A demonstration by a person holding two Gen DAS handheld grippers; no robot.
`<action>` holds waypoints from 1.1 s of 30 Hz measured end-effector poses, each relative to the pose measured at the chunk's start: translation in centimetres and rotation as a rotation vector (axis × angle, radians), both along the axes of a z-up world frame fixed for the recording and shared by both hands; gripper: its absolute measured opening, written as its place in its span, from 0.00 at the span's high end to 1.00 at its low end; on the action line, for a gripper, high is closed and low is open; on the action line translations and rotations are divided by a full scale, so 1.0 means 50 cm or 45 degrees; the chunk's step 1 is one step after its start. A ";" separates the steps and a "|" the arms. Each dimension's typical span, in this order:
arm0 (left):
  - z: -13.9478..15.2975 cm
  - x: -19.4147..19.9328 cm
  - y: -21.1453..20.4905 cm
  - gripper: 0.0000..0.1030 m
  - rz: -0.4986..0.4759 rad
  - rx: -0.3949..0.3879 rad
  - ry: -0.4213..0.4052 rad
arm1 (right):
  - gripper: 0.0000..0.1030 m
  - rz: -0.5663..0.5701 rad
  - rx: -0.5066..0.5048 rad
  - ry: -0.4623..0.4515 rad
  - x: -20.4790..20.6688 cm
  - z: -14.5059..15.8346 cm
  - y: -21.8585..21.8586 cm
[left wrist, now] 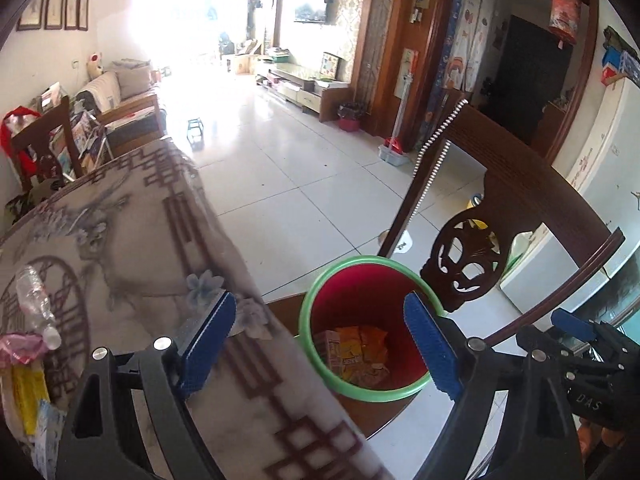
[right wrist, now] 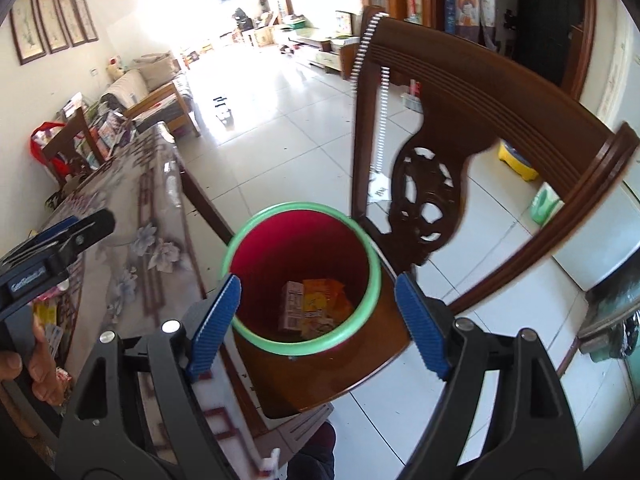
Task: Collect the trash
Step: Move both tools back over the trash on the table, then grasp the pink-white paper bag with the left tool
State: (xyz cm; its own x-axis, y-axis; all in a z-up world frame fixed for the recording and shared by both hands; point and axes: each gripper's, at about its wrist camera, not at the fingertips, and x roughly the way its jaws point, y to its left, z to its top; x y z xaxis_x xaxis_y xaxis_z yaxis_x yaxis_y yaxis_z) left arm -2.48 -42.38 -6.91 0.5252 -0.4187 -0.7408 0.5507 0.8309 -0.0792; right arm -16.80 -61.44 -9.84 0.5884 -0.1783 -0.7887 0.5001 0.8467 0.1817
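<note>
A red bin with a green rim stands on a wooden chair seat beside the table. Orange snack packets and a small carton lie at its bottom. My left gripper is open and empty, straddling the table edge and the bin. My right gripper is open and empty, held over the bin's mouth. On the table at the left lie a crushed clear bottle, a pink wrapper and a yellow packet.
The carved chair back rises behind the bin. The patterned tablecloth runs along the left. A hand holds the left gripper. Tiled floor, a sofa and a TV cabinet lie beyond.
</note>
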 end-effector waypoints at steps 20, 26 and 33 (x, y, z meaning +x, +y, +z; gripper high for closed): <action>-0.054 0.065 0.726 0.20 0.903 0.227 0.077 | 0.22 0.506 0.044 -0.004 0.201 -0.004 0.373; -0.115 0.144 0.822 0.30 0.861 0.262 0.207 | 0.22 0.481 0.036 0.044 0.207 -0.007 0.461; -0.168 0.212 0.834 0.30 0.674 0.205 0.313 | 0.22 0.427 0.004 0.089 0.209 -0.003 0.552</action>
State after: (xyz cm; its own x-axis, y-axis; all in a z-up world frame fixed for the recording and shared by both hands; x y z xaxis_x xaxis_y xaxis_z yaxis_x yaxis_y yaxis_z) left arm 8.14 -0.66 -15.29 0.4369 -0.0195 -0.8993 0.0405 0.9992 -0.0020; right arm -6.34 -33.84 -9.98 0.5587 0.0181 -0.8292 0.2054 0.9656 0.1595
